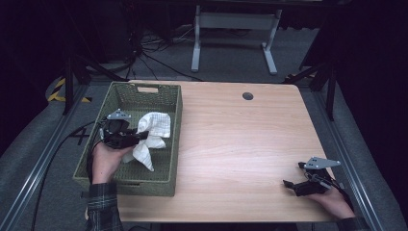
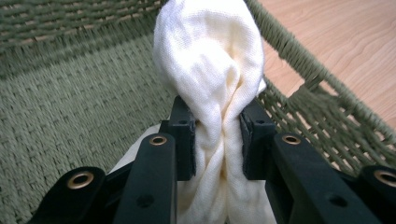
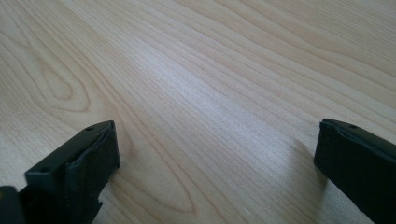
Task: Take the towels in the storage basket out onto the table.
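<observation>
So the crumpled white cotton cloth [image 1: 151, 132] is sitting in the olive-green woven rectangular basket [image 1: 171, 159] at the left side of the light wood worktop [image 1: 240, 139], bunched against the basket's right wall, with a tail hanging down toward the near end. The left tongs [image 1: 142, 135] have it pinched. In the left gripper view you can see the cloth [image 2: 219, 88] squeezed into a narrow neck between the two black jaws, with a fat puff of fabric ballooning out past the tips.

My take on doing this bit well: the grip is on a gathered fold, not a single layer, so that looks solid enough to lift. I'd go straight up until the dangling tail is over the rim, since that rough weave [image 2: 70, 107] looks like it'd snag loose fabric if you drag sideways.

The right tongs [image 1: 294, 184] are gaping wide with nothing in them, low over bare worktop at the near right corner, well apart from the basket.
</observation>
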The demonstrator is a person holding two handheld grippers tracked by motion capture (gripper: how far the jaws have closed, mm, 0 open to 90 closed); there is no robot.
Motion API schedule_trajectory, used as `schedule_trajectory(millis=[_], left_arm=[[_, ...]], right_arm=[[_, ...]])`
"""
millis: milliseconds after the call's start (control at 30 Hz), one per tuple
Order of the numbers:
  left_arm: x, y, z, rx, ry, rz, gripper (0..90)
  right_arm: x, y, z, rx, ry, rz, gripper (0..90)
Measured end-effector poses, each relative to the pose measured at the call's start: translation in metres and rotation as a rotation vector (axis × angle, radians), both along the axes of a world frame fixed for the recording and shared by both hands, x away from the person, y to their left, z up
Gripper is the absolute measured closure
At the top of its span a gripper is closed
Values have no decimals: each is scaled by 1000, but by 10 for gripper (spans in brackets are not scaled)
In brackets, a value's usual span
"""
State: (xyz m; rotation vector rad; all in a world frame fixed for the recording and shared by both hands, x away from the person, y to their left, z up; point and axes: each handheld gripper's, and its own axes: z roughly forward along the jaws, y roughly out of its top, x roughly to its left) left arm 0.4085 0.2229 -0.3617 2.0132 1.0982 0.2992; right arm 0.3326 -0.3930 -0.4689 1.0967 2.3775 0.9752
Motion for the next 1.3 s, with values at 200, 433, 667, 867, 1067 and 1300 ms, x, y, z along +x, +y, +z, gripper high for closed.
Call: schedule_trajectory(millis=[200,433,667,867,1067,1300], left_arm=[[-2,-6,17,-51,-59,-30,716],[-6,-20,39,-75,-104,-47,716],[-8,-33,59,-120,-154,-84,716],[-6,-49,70,-181,-171,-141,716],[-5,-66,80,-187,-187,-184,717],[-5,-87,86,-213,-199,-252,717]], right_arm=[[0,0,0,2,3,-1,3],[0,0,0,1,3,-2,4],[0,0,0,1,2,-2,3],[0,0,0,1,2,-2,4],[0,0,0,1,2,-2,4],[0,0,0,1,2,-2,4]])
